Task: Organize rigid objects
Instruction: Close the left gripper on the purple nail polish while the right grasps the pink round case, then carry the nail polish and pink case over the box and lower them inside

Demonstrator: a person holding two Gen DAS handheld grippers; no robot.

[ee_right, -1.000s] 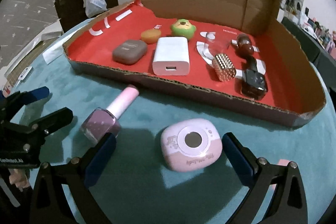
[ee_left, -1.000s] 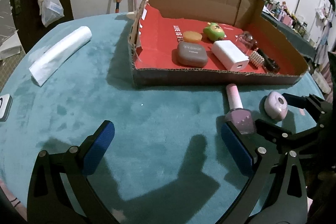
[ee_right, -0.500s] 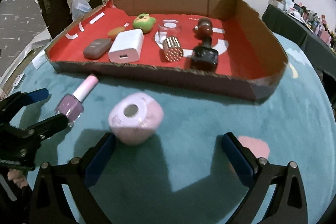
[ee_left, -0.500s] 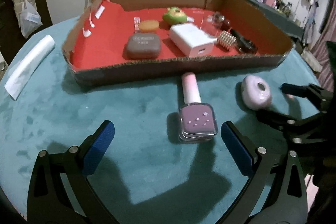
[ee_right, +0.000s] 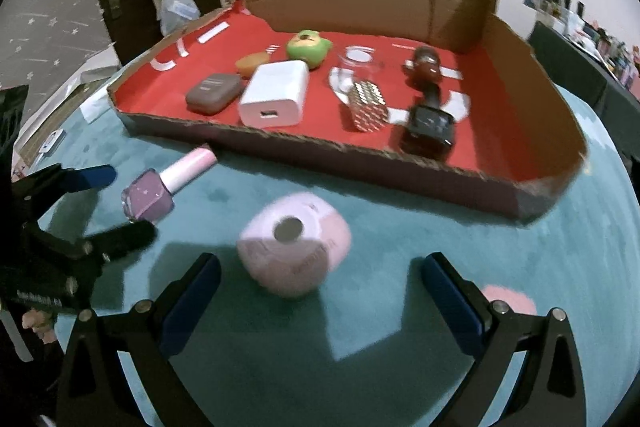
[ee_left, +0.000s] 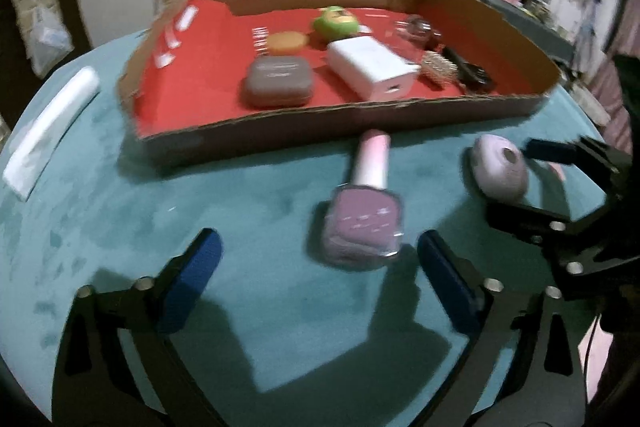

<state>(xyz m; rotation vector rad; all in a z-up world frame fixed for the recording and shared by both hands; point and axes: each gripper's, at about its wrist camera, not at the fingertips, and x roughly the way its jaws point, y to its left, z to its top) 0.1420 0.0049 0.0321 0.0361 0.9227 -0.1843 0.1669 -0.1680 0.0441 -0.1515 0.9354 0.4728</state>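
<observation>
1. My left gripper (ee_left: 320, 259): jaws apart, holding nothing; purple nail polish bottle (ee_left: 366, 217) lies on the teal table (ee_left: 120, 227) just ahead.
2. My right gripper (ee_right: 320, 277): jaws apart; pink case (ee_right: 294, 245) between them, untouched.
3. Both items lie outside the cardboard tray (ee_right: 360, 155).

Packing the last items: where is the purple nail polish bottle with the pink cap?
The purple nail polish bottle lies on the teal tabletop before the cardboard box, ahead of the open left gripper.
</observation>
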